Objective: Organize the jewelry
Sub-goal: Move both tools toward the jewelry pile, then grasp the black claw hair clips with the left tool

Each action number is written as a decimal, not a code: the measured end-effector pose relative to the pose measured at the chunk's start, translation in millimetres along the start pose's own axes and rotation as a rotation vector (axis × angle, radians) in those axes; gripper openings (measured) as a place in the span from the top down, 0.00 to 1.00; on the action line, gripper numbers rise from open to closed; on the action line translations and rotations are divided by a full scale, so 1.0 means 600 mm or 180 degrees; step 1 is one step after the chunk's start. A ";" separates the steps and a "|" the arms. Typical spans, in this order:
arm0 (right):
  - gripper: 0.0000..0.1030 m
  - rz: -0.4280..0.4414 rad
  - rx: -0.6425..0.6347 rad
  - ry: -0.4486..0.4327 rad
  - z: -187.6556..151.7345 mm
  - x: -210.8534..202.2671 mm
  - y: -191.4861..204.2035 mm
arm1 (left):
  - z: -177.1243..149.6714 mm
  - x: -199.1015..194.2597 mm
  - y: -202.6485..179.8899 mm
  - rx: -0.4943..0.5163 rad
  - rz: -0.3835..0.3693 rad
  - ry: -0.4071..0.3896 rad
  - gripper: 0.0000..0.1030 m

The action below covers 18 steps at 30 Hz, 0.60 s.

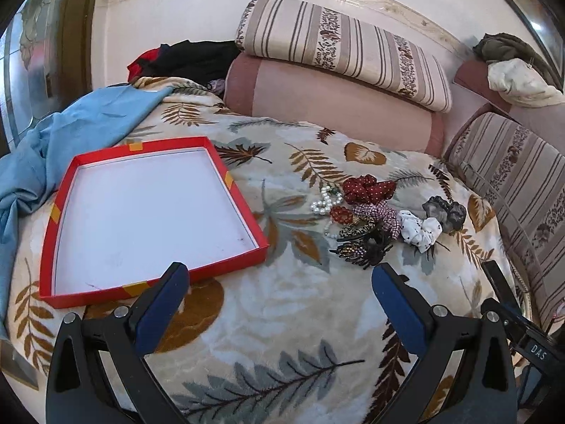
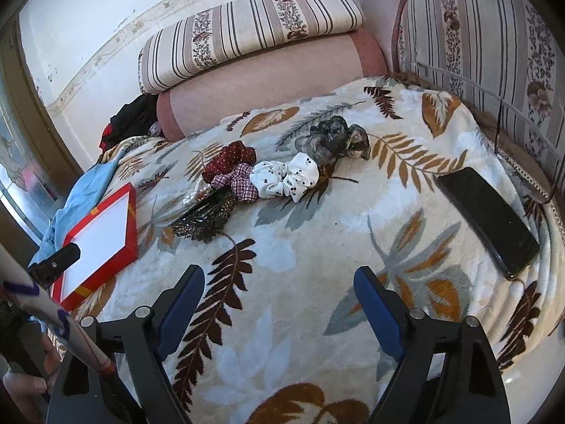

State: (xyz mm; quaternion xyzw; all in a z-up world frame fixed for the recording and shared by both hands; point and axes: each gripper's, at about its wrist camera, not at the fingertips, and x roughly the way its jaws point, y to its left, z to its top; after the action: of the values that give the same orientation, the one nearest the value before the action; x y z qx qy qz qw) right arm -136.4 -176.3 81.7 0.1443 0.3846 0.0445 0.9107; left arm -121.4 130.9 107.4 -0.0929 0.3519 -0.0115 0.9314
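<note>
A shallow red box with a white floor (image 1: 226, 173) (image 2: 131, 212) lies empty on a leaf-patterned blanket. To its right is a heap of accessories: a dark red dotted scrunchie (image 1: 367, 188) (image 2: 229, 157), a checked scrunchie (image 1: 383, 213) (image 2: 240, 180), a white dotted scrunchie (image 1: 420, 229) (image 2: 286, 176), a grey sheer scrunchie (image 1: 445, 210) (image 2: 332, 137), a pearl strand (image 1: 325, 203), and dark hair claws (image 1: 360, 247) (image 2: 204, 221). My left gripper (image 1: 279, 275) is open over the blanket, near the box's front right corner. My right gripper (image 2: 279, 279) is open, short of the heap, with nothing between its fingers.
A black phone (image 2: 487, 219) lies on the blanket at the right. Striped cushions (image 1: 339, 49) and a pink bolster (image 1: 328, 106) line the back. A blue cloth (image 1: 70, 134) lies left of the box. A tip of the other gripper (image 2: 58, 258) shows at the left.
</note>
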 end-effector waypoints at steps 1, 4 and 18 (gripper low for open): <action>0.13 0.0002 0.0010 0.0005 -0.001 0.003 -0.002 | 0.000 0.004 -0.004 0.0046 -0.0024 0.0006 0.02; 0.13 0.0000 0.0065 0.0052 -0.003 0.013 -0.014 | 0.002 0.020 -0.023 0.0235 -0.0142 0.0081 0.08; 0.13 -0.0009 0.0366 0.0223 -0.022 0.067 -0.086 | 0.009 0.166 -0.164 0.1236 -0.0392 0.0539 0.09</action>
State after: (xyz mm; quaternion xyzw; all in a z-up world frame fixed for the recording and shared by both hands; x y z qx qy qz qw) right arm -119.3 -214.6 30.3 0.1942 0.4184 0.0261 0.8869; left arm -38.5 26.3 64.1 0.0682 0.4137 -0.1438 0.8964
